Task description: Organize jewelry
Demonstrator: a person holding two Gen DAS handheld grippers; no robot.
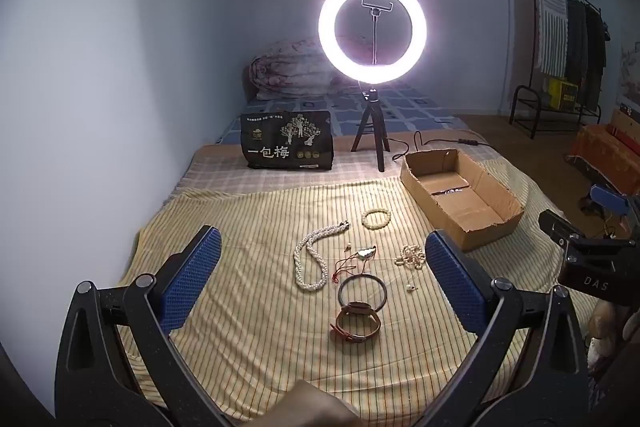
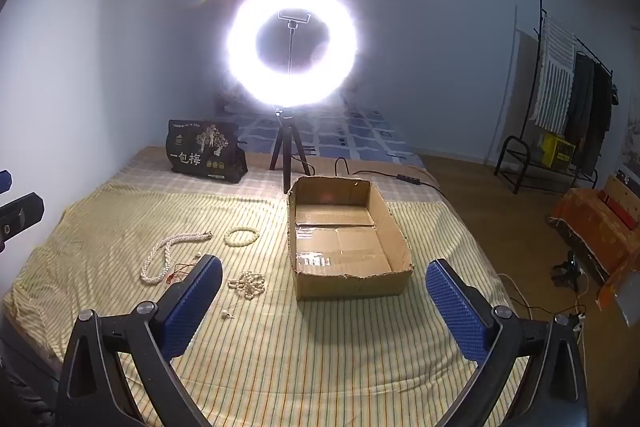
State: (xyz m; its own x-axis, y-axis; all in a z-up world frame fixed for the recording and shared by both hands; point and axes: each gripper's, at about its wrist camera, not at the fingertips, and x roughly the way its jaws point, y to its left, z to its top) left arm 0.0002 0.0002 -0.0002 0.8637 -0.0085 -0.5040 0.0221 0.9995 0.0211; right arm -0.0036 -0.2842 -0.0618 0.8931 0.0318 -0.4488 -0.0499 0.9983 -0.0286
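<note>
Left claw (image 1: 322,259), held wide and empty above the striped bed cover (image 1: 240,327), frames the jewelry I have yet to sort: a pearl necklace (image 1: 310,259), a red-cord pendant (image 1: 362,255), a dark bangle (image 1: 362,291), a brown-strapped watch (image 1: 357,325), a pale bead bracelet (image 1: 376,217) and a heap of small beads (image 1: 410,256). Right claw (image 2: 324,287), likewise wide and empty, faces the cardboard box (image 2: 348,283), which looks empty from its camera; the other view hints at something small on the floor, too unclear to name. I judge the task barely begun. My next move calls for lowering over one piece, closing on a thin strand against soft cloth, then carrying it to the box. Legible writing: "一包梅" on the black bag (image 1: 287,141); "DAS" on the right claw's body.
</note>
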